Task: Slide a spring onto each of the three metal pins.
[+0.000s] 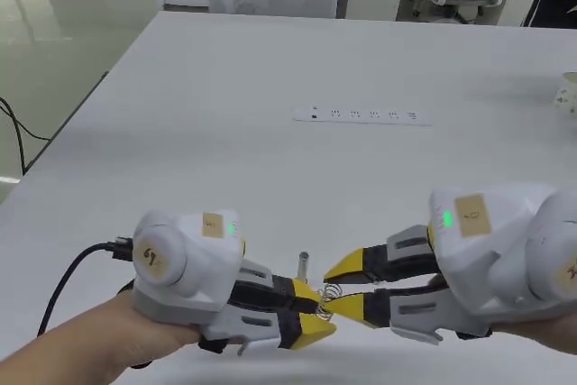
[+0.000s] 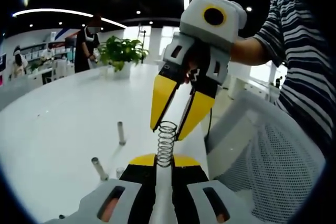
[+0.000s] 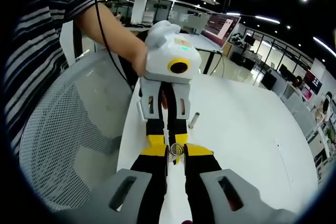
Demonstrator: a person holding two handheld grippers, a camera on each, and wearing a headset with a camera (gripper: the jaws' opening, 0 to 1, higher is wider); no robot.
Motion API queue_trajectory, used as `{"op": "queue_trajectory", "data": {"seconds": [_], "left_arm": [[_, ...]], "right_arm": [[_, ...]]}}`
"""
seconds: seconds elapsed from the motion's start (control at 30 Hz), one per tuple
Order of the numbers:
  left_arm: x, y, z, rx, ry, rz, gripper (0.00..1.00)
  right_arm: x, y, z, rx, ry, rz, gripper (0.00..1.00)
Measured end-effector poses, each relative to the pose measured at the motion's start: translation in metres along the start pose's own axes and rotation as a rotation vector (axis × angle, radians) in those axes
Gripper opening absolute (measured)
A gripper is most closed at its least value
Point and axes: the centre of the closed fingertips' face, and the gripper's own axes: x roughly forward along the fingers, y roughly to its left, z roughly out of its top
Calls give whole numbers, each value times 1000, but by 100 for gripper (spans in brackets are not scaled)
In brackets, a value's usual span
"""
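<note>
A small steel spring [image 1: 331, 294] is held between the two grippers, just above the white table. My left gripper [image 1: 315, 315] is shut on its lower end; in the left gripper view the spring [image 2: 166, 142] rises from between my left gripper's [image 2: 164, 160] yellow tips. My right gripper [image 2: 168, 129] faces it with jaws spread in a V around the spring's free end. In the right gripper view the spring [image 3: 175, 152] sits between the right gripper's [image 3: 176, 153] own open tips. Three short metal pins stand on the table: [image 2: 121, 132], [image 2: 97, 168], [image 2: 119, 172]. One pin [image 1: 304, 265] stands just behind the jaws.
A white power strip [image 1: 361, 115] lies mid-table. The table's near edge runs right under the grippers, with a white mesh chair [image 2: 257, 156] beyond it. A potted plant [image 2: 119, 51] and standing people are at the far end.
</note>
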Motion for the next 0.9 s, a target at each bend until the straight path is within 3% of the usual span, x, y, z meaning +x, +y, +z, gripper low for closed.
{"op": "queue_trajectory", "data": {"seconds": [0.27,0.6,0.9], "left_arm": [[0,0,2,-11,-6,2,2],[-3,0,-3,-26,10,13,3],[-7,5,0,-36,-4,47,15]], "right_arm": [[2,0,3,2,-28,-13,9],[7,1,6,-19,-26,-25,8],[4,0,6,-34,-16,-41,8]]}}
